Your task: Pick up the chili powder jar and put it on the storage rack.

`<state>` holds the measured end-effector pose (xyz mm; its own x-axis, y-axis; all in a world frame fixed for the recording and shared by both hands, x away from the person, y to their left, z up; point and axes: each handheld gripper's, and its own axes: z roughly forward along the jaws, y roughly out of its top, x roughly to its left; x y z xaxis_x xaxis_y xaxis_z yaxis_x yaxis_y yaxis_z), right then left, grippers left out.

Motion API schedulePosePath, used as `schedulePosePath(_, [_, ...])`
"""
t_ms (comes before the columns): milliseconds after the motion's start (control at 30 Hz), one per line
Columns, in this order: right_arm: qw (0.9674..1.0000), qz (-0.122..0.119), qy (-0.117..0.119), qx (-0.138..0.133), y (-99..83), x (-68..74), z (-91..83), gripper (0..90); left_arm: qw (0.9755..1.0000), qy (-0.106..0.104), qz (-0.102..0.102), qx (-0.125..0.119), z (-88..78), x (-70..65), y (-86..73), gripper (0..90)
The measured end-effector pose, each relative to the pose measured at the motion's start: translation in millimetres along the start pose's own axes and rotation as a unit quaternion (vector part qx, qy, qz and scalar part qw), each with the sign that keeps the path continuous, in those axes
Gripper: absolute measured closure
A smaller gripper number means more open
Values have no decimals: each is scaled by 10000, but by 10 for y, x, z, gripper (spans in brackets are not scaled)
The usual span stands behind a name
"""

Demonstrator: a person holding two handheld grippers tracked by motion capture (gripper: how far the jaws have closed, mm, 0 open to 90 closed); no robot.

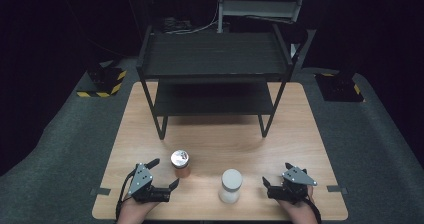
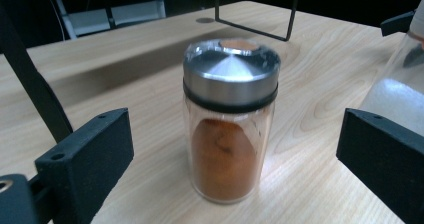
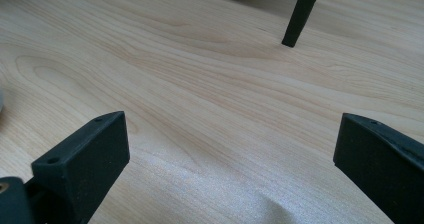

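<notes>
A glass spice jar of orange powder with a shiny metal lid stands upright on the wooden table, front left of centre. My left gripper is open just beside it. In the left gripper view the spice jar stands ahead between the spread jaws of the left gripper, untouched. A white-lidded jar of pale contents stands near the front edge. My right gripper rests open to its right, apart from it. The right gripper has bare wood between its jaws.
A black two-tier shelf rack stands on the back half of the table, both tiers bare. One of its legs rises ahead of the right gripper. The pale jar sits at the right edge of the left gripper view.
</notes>
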<state>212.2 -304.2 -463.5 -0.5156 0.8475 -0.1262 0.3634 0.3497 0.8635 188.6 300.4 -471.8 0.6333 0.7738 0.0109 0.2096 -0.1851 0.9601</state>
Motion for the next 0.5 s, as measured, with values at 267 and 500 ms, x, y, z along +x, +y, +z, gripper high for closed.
schedulePosePath(267, [9999, 99, 23, -42, -16, -24, -8, 7, 9999, -64, -11, -129, 73, 7, 105, 28])
schedulePosePath(500, [10000, 30, 5, -12, -4, -4, -3, 8, 10000, -35, -31, -44, 161, 11, 125, 28])
